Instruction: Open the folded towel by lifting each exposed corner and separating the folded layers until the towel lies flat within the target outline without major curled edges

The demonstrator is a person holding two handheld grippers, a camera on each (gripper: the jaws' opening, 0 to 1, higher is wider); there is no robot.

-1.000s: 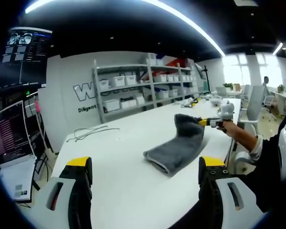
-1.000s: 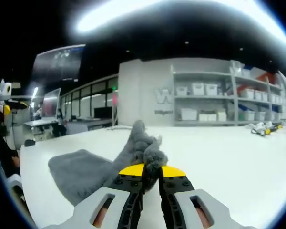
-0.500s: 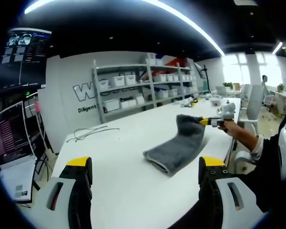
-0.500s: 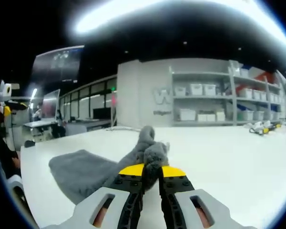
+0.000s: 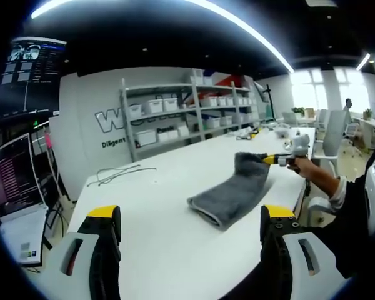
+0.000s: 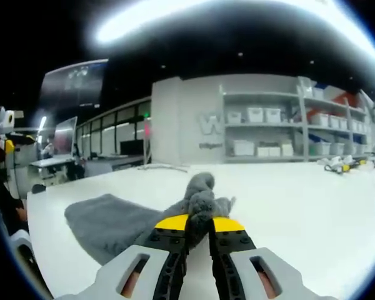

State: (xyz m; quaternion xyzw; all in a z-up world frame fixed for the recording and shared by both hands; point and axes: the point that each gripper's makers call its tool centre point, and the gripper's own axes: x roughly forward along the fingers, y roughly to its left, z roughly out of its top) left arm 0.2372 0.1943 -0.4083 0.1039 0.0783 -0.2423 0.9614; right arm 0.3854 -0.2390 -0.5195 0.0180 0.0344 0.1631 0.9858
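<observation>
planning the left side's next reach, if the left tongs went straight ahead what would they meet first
Most likely bare table. The grey towel lies ahead but off to the right, so the open left tongs may pass beside it; depth is unclear.

You see a grey towel (image 6: 112, 222) of soft, fuzzy cloth; the white table (image 5: 162, 244) looks smooth, faintly glossy.

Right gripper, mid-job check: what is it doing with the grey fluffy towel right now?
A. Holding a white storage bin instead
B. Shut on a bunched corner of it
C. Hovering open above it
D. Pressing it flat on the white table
B: in the right gripper view the right gripper has its yellow-tipped jaws closed on a bunched corner of the grey fluffy towel, and the left gripper view shows that corner raised off the white table.
</observation>
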